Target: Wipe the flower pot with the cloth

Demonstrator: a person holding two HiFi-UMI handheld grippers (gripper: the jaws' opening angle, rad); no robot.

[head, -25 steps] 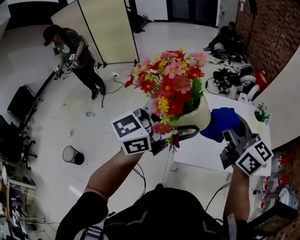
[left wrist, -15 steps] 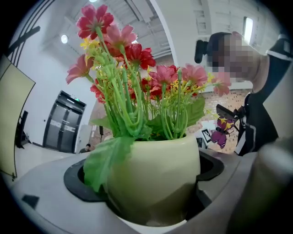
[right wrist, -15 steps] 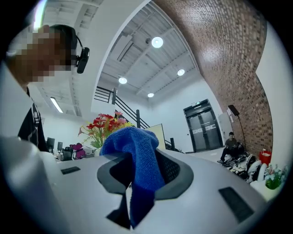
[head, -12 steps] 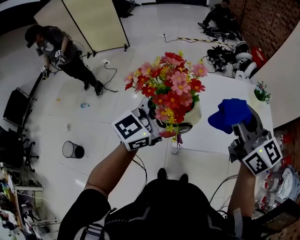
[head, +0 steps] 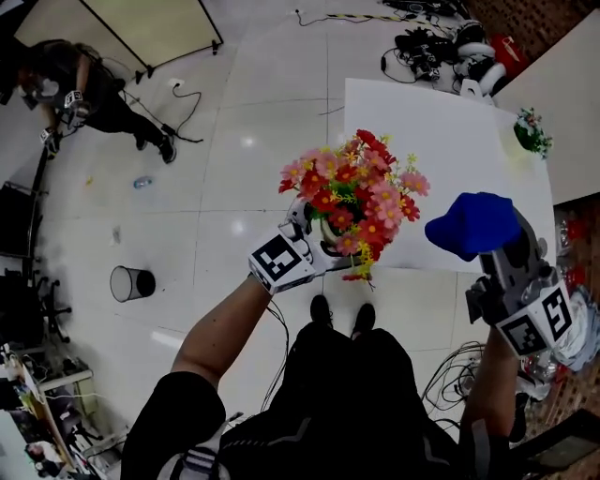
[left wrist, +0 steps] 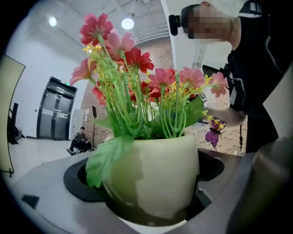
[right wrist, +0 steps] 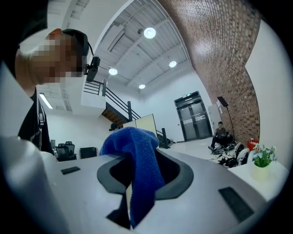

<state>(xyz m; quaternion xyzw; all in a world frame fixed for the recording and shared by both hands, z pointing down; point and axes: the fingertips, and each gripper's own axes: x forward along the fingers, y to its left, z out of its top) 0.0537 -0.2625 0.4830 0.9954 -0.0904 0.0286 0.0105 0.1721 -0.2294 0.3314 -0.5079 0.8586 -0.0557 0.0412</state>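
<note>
At the far left of the head view, another person [head: 89, 89] stands on the pale floor. A folding screen [head: 155, 23] is behind them, and a black waste bin [head: 131, 283] sits nearer to us.

We hold our left gripper [head: 319, 246] up in the air in front of our body. Its jaws are clenched on the cream flower pot [head: 328, 232], one pressing each side of the round wall. The pot stands upright in that grasp, off the table, and is mostly hidden from above by its pink, red and yellow artificial flowers [head: 354, 192]. In the left gripper view a green leaf [left wrist: 107, 160] droops over the rim, and a small purple butterfly ornament [left wrist: 214, 135] sticks out to the right.

Behind the bouquet lies the white table [head: 441, 122], with a small potted plant [head: 532, 131] near its far right corner.

On the right, our right gripper [head: 502, 251] is also raised. Its jaws are closed on the blue cloth [head: 473, 223], which bunches above them and hangs down between them. The cloth is just beside the flowers and apart from the pot.
</note>
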